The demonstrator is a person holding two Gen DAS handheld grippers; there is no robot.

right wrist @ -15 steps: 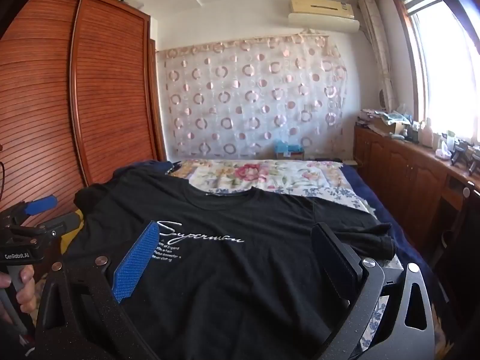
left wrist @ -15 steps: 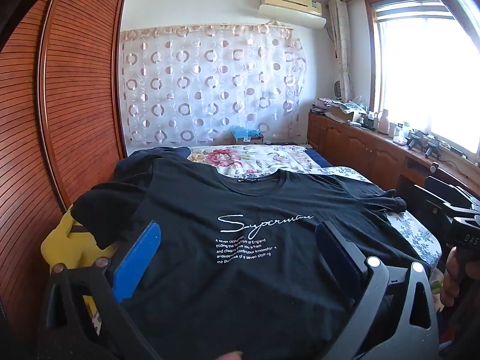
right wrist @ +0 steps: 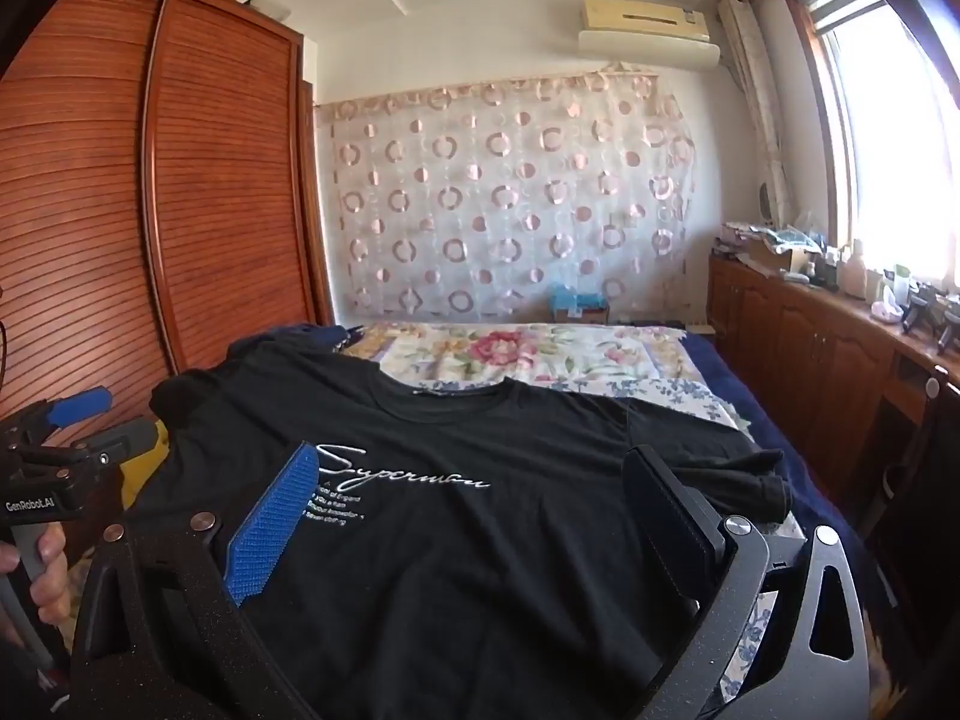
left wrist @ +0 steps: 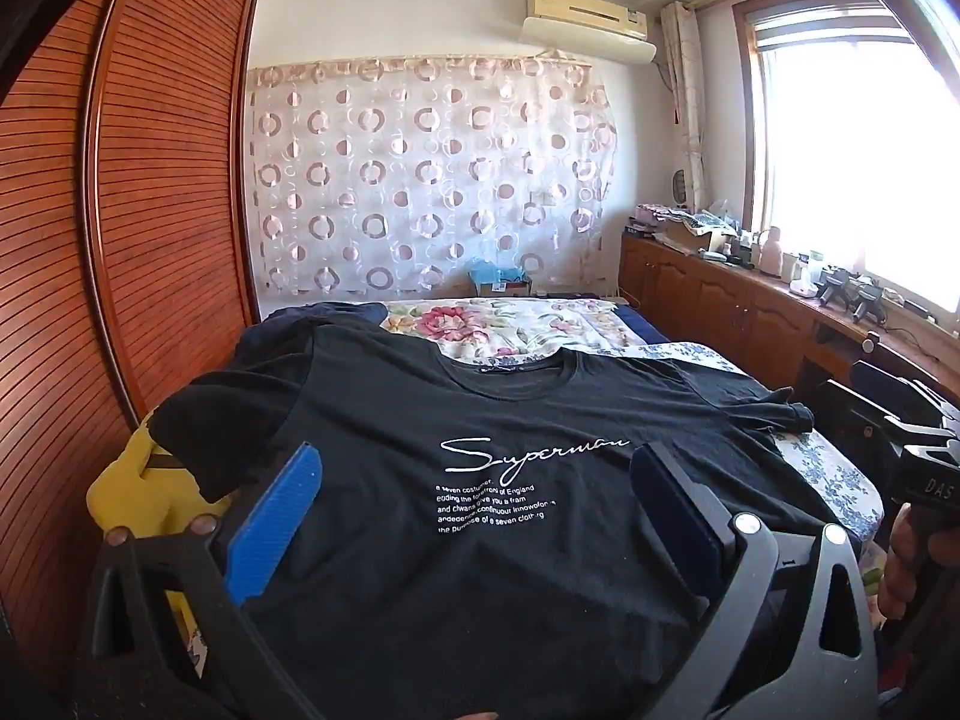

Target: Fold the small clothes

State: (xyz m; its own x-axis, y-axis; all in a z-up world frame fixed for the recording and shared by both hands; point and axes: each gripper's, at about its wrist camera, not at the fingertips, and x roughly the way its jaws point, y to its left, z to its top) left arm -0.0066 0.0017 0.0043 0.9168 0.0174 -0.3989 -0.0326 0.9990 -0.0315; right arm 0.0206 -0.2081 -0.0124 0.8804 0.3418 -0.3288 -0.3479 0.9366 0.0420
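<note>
- We are seeing the black T-shirt [left wrist: 480,540] lying flat, print up, across the near end of the bed [left wrist: 528,324] (collar toward the far end).
- Our left tool [left wrist: 474,498] and right tool [right wrist: 468,510] are hovering above it, both released, gripping nothing.

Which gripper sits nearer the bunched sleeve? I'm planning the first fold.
Right. The right gripper hovers just beside the bunched sleeve; the left gripper hovers farther away over the chest print.
</note>
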